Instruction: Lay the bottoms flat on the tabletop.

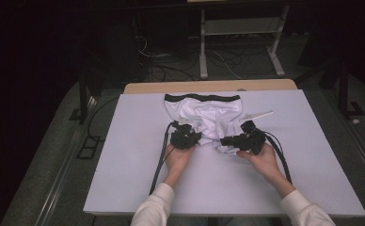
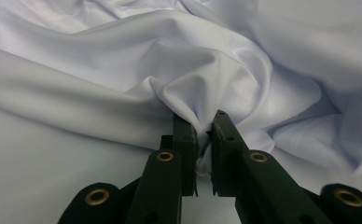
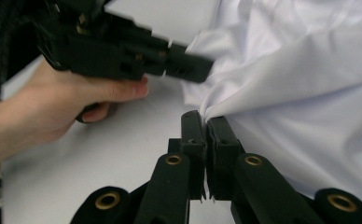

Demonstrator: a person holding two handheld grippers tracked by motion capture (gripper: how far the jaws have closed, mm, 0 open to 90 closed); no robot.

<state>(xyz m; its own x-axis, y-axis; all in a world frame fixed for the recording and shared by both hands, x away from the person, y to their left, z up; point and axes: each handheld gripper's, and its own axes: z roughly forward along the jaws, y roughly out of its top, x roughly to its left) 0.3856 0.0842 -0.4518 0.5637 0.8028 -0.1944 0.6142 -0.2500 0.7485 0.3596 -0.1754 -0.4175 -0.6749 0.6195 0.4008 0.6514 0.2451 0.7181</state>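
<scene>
A dark room surrounds the work area, its floor strewn with cables and a pale metal frame (image 1: 239, 37) standing behind, its upper part cut off by the picture's edge. The large white rectangular table top (image 1: 124, 179) fills the middle of the high view, with a strip of bare wood (image 1: 171, 87) showing along its far edge. On the far half of it lies a crumpled white satin garment with a black waistband (image 1: 204, 113), the band towards the far edge and the near hem bunched up in folds. Its shape is hard to make out under the creases. A small white strip (image 1: 258, 114) lies just beside the cloth, on its right side; what it is cannot be told. The person's forearms in white sleeves enter from below. The left gripper (image 2: 204, 135) has its black jaws nearly together, pinching a peaked fold of the white fabric. The right gripper (image 3: 205, 126) is clamped on the cloth's edge, jaws almost touching. In the right gripper view the left hand (image 3: 44, 116) and its gripper appear blurred, near the same hem.
</scene>
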